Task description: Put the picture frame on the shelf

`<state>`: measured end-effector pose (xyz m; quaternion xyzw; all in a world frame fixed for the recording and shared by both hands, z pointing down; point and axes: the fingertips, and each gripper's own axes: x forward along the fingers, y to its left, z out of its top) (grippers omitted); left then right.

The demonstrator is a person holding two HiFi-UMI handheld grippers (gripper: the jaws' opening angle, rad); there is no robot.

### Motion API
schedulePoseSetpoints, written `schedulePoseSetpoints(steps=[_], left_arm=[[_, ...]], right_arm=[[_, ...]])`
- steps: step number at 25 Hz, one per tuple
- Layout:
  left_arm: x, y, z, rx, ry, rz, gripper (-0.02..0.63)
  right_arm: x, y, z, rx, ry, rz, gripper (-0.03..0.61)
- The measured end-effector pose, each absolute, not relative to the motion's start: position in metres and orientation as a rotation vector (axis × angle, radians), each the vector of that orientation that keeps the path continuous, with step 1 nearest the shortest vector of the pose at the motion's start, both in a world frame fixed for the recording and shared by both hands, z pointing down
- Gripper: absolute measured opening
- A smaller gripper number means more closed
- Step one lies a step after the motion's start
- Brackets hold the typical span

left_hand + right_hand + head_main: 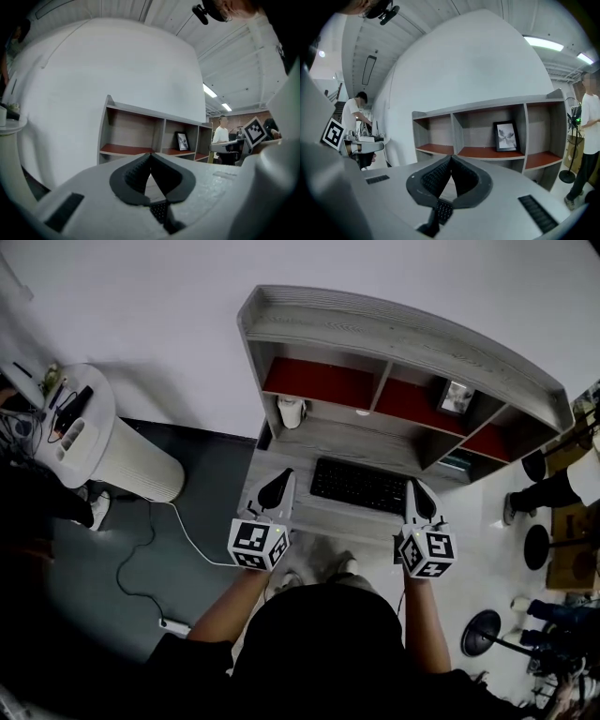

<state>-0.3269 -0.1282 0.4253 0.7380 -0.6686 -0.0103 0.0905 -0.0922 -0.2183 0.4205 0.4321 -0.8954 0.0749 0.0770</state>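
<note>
The black picture frame [456, 397] stands upright on a red board inside the grey shelf unit [403, 334], in the second compartment from the right. It also shows in the left gripper view [182, 141] and in the right gripper view [506, 136], leaning against the back wall. My left gripper [278, 478] hovers over the desk's left front, its jaws shut with nothing between them [150, 155]. My right gripper [418, 487] hangs over the desk's right front, also shut and empty [450, 157]. Both are well short of the frame.
A black keyboard [361, 486] lies on the desk between the grippers. A white cup [292, 412] stands at the desk's back left. A white round stand [103, 446] with small items sits to the left, and a white cable [187, 538] runs across the floor. A person [588, 122] stands at the right.
</note>
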Motion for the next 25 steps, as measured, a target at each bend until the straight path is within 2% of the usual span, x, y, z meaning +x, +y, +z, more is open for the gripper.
schedulePoseSetpoints(steps=[25], left_arm=[[-0.327,-0.128,0.435,2.253,-1.928,-0.005,0.017]], right_arm=[[-0.112,-0.194,0.433,1.324,-2.619,0.160,0.011]])
